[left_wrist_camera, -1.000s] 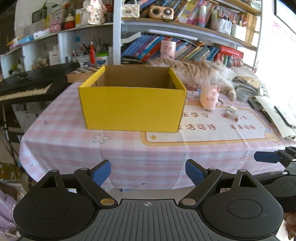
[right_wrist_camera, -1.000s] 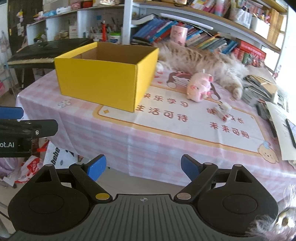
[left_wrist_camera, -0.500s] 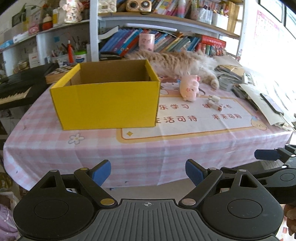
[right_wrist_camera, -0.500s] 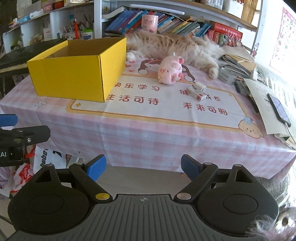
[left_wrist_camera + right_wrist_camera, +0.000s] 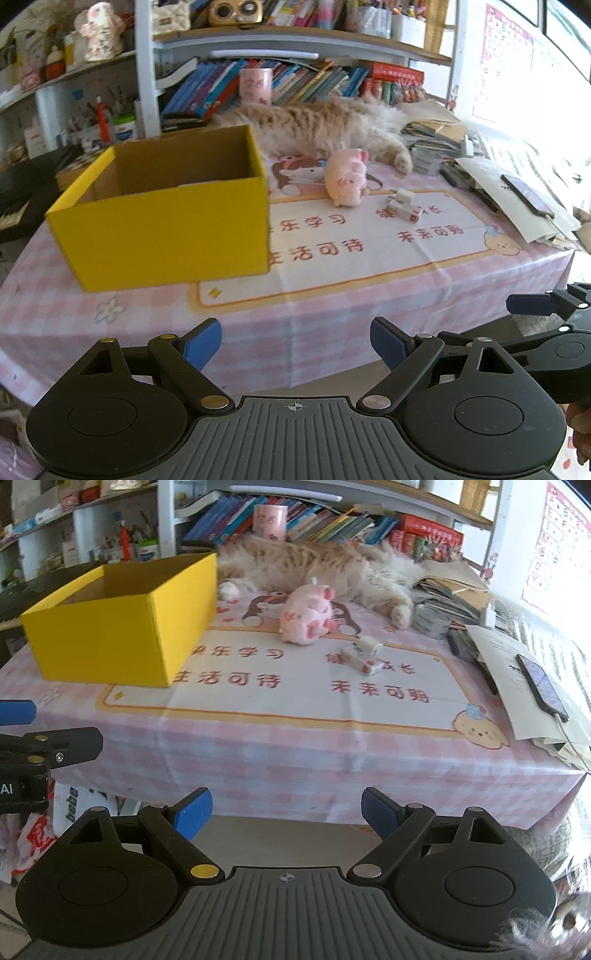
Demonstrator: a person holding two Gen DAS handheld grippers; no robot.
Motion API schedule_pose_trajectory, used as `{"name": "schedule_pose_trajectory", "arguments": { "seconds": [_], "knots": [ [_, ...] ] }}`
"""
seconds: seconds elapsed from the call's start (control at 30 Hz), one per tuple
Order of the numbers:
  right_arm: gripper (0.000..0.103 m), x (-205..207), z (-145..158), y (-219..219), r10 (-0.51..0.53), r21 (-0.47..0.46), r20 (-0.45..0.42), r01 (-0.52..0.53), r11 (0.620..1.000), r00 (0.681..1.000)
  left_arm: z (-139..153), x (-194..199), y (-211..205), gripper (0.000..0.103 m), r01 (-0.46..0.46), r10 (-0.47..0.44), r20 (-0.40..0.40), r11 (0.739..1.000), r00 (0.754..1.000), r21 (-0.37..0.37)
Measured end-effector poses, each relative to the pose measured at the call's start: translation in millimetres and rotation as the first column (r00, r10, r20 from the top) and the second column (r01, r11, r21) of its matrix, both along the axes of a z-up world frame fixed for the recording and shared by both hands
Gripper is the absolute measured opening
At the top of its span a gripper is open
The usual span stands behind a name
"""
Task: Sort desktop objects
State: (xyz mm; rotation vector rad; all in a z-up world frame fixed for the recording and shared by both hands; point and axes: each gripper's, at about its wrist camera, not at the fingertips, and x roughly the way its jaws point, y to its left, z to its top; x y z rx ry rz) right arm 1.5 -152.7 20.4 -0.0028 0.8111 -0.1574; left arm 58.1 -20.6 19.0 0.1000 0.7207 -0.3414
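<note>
Left tongs [image 5: 295, 345], right tongs [image 5: 286, 812]: both released, holding nothing, short of the table [image 5: 295, 753]. On it: yellow box [image 5: 122, 627]; pink pig toy [image 5: 308, 616] and small white box [image 5: 362, 659] beside it.

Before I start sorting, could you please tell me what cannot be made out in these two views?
- Floor of the yellow cardboard box: hidden by its near wall in both views.
- Small white packet beside the pink plush pig: print too small to read, both views.
- Right gripper in the left wrist view: cut off by the right edge.
- Orange cat: head hidden behind the box, both views.
</note>
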Motion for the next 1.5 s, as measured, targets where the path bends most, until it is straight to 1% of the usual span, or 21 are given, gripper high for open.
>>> {"name": "schedule_pose_trajectory", "arguments": {
  "seconds": [0.17,0.37,0.67,0.9,1.07,1.33,1.47,1.5],
  "knots": [
    [0.087,10.4,1.2,-22.8,-0.032,0.006,0.0,0.032,0.999,0.999,0.8,13.6,-24.1,0.09,0.037,-0.037,0.003,0.999,0.999,0.008],
    [0.087,26.9,-0.5,-51.7,-0.044,0.011,-0.015,0.044,0.999,0.999,-1.8,32.4,-54.0,0.09,0.053,-0.053,-0.007,0.998,0.999,0.015],
    [0.087,55.1,-2.7,-95.9,-0.044,0.035,-0.021,0.044,0.998,0.999,-1.8,63.4,-92.9,0.09,0.05,-0.049,-0.009,0.998,0.999,0.038],
    [0.087,77.1,-5.3,-130.9,-0.049,0.067,-0.016,0.05,0.997,0.999,-0.3,85.8,-119.8,0.09,0.029,-0.028,-0.008,0.998,1.0,0.061],
    [0.087,91.2,-7.5,-150.2,-0.03,0.087,-0.013,0.031,0.996,0.999,0.6,96.1,-134.5,0.09,0.004,-0.003,-0.008,0.997,1.0,0.077],
    [0.086,116.9,-10.0,-164.7,0.051,0.106,0.005,-0.051,0.993,0.999,-0.4,109.7,-152.0,0.09,-0.046,0.046,0.003,0.993,0.999,0.111],
    [0.084,133.6,-12.2,-169.2,0.087,0.099,0.004,-0.087,0.991,0.996,0.1,118.8,-156.2,0.09,-0.073,0.073,0.008,0.991,0.997,0.114],
    [0.082,137.9,-12.9,-170.4,0.097,0.102,0.005,-0.097,0.99,0.995,0.3,121.5,-157.0,0.09,-0.081,0.08,0.01,0.99,0.997,0.116]
  ]
}}
